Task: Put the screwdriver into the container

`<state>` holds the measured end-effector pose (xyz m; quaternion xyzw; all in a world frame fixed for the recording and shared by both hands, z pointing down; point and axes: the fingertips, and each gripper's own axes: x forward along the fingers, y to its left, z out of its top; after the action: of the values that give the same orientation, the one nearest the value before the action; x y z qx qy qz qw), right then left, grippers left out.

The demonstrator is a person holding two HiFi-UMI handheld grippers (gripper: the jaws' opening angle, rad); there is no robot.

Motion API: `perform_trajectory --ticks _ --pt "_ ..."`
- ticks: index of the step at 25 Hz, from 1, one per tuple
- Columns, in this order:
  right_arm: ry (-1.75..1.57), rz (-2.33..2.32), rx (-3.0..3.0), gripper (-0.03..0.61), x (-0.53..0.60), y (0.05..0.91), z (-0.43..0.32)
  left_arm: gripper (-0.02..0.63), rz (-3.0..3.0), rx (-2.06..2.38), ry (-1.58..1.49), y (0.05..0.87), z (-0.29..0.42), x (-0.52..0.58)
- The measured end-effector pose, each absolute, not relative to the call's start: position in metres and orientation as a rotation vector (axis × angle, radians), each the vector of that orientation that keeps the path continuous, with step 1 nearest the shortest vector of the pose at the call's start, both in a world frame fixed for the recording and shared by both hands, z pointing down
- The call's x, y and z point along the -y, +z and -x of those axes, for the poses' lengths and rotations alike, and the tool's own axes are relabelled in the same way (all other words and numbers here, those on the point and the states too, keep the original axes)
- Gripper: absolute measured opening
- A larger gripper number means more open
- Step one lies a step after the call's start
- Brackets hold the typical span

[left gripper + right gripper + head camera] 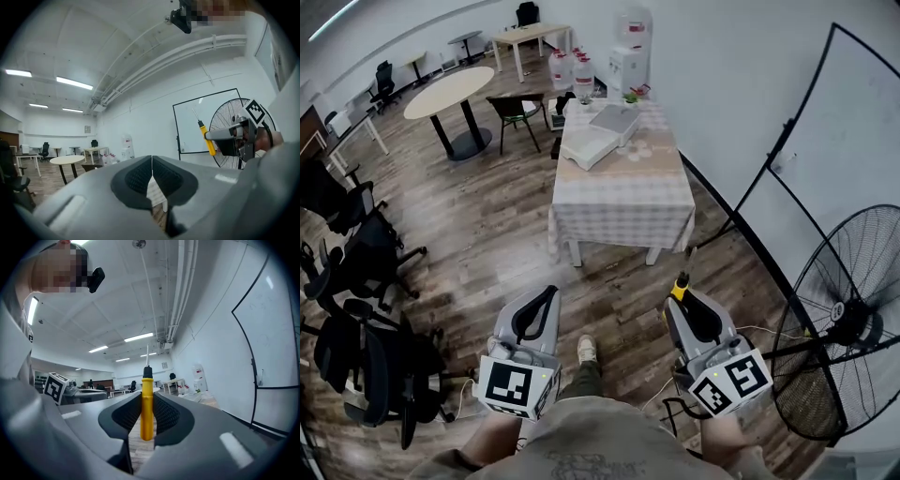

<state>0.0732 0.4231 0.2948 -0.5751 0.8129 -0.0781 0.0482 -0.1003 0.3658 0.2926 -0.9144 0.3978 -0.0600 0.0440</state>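
A yellow-handled screwdriver stands upright between the jaws of my right gripper, which is shut on its handle. Its black collar and thin metal shaft point up past the jaws. In the head view the right gripper is low at the right, with the screwdriver sticking out ahead. My left gripper is low at the left, its jaws shut on nothing. The left gripper view also shows the screwdriver off to the right. White containers sit on a cloth-covered table well ahead of both grippers.
A large standing fan is close on the right, beside a black-framed whiteboard on the wall. Black office chairs crowd the left. A round table, a chair and a water dispenser stand beyond. Wooden floor lies between me and the table.
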Motion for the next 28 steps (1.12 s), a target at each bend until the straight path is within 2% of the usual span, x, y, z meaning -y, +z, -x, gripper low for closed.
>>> perform_trajectory --ticks 15,28 --pt "-0.314 1.796 -2.490 0.103 -0.207 0.295 -0.083 0.000 2.825 -1.165 -0.236 0.293 0.086 -0.149" --pt "-0.381 1.738 -2.559 0.104 -0.075 0.320 -0.073 0.000 2.817 -1.242 -0.277 0.314 0.096 -0.030"
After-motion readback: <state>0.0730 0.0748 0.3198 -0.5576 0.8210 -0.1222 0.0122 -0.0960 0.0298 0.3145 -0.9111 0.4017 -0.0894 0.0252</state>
